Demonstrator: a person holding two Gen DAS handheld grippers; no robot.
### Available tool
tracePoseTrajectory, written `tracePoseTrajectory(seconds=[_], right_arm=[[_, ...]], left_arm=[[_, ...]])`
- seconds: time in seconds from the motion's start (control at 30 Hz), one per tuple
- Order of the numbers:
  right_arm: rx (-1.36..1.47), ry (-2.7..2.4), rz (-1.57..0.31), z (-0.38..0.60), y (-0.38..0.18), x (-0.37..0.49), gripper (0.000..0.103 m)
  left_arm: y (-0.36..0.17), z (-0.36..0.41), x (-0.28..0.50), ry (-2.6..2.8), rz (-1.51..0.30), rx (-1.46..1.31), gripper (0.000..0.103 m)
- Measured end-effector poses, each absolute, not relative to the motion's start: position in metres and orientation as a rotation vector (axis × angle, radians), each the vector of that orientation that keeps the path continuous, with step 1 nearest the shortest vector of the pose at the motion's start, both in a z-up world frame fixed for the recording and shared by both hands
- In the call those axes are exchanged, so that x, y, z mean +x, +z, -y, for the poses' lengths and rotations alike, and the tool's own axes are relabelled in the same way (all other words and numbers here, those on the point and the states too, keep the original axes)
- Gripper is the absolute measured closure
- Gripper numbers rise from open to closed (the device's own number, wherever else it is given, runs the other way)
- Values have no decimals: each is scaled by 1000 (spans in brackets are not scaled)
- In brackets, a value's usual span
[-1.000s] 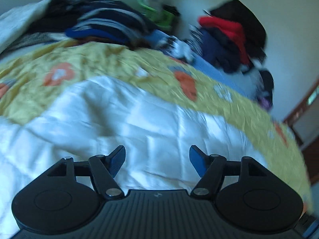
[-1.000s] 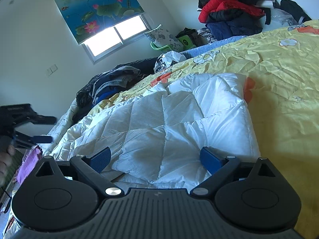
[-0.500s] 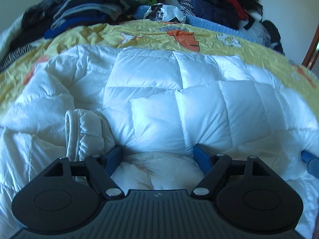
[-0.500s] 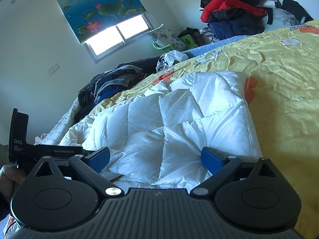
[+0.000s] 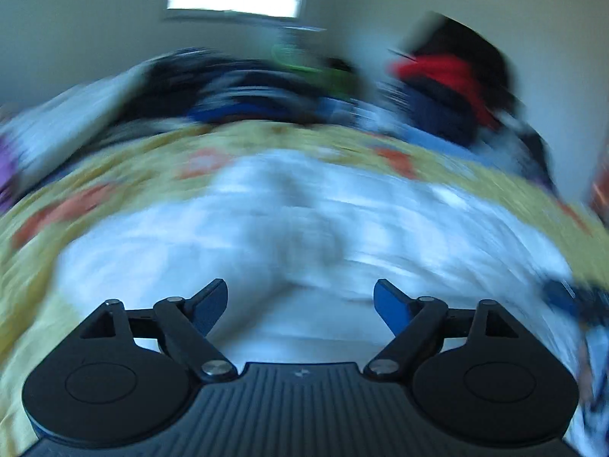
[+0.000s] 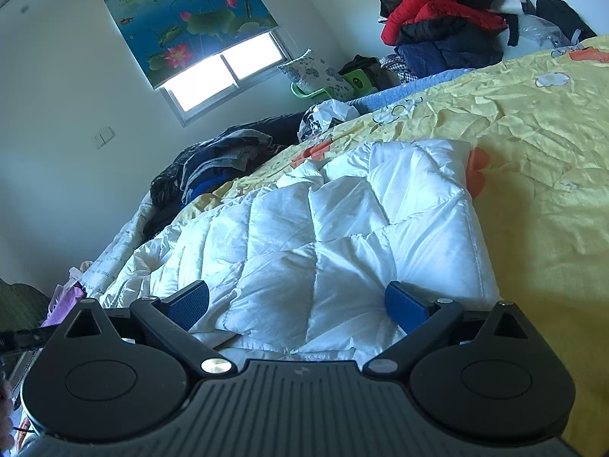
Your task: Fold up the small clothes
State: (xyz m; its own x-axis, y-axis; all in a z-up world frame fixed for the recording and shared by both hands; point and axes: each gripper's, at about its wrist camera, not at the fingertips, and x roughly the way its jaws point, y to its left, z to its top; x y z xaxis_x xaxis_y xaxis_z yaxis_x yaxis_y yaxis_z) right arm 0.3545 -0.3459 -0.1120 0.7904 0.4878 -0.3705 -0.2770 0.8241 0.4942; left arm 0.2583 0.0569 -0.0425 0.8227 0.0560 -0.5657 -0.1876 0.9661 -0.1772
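Note:
A white quilted down jacket (image 6: 342, 243) lies spread on the yellow flowered bedsheet (image 6: 540, 175). My right gripper (image 6: 297, 306) is open, its blue pads on either side of the jacket's near hem, low over it. In the left wrist view the picture is motion-blurred; the jacket (image 5: 304, 228) fills the middle and my left gripper (image 5: 300, 301) is open and empty above its near part. The right gripper's blue tip (image 5: 559, 297) shows at the right edge there.
Piles of dark clothes (image 6: 224, 160) lie at the far side of the bed. A heap with a red jacket (image 6: 430, 11) stands at the back right. A window with a lotus blind (image 6: 190, 26) is on the far wall.
My left gripper has swung up and back from close over the jacket's sleeve, now blurred and further off. My right gripper has hardly moved. The left gripper no longer shows in the right view.

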Motion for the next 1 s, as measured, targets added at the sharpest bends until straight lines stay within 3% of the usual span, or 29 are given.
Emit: tracePoseTrajectory(seconds=[0.13,0.33,0.77,0.87,0.9,0.93,1.0], right_arm=[[467,429,-505,349,-112,355,2],[437,408,-525,344,-111,358,3],[396,366,-548,336,-112,360,4],[381,357,-554,335,-113,361,5],[375,354,-556,334,-113,362,5],[368,351,-558,333,-113,362,5],[353,345,-562,331,-113,363,5]], left_arm=[[-50,-152,251,387,-575,-554,4],[-98,-255,264,458,-557,-1116,3],[-131,-283,293,351,-535,-1257,5],[-138,-288,297,391,-579,-1243,30],[-141,-289,299,399,-595,-1238,45],[-143,-290,301,397,-612,-1235,52],[-145,-292,302,380,-621,-1235,54]])
